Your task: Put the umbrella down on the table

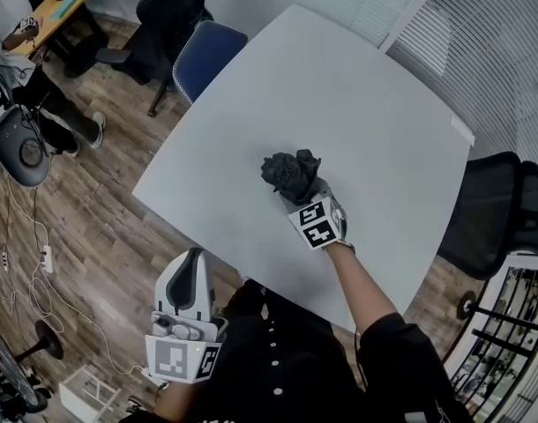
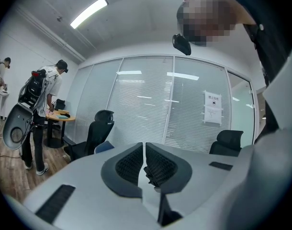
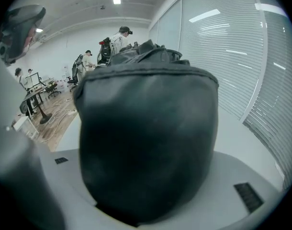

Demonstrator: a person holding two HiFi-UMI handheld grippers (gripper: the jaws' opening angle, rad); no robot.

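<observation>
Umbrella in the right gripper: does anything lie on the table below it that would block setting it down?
Nothing visible does. The right gripper holds the black umbrella over the white table, and the tabletop around it shows bare in the head view. The spot directly under the umbrella is hidden.

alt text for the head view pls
The right hand-held gripper holds a black folded umbrella over a white table, seen from above. The left hand-held gripper, jaws together, is empty, off the table's near edge.
</observation>
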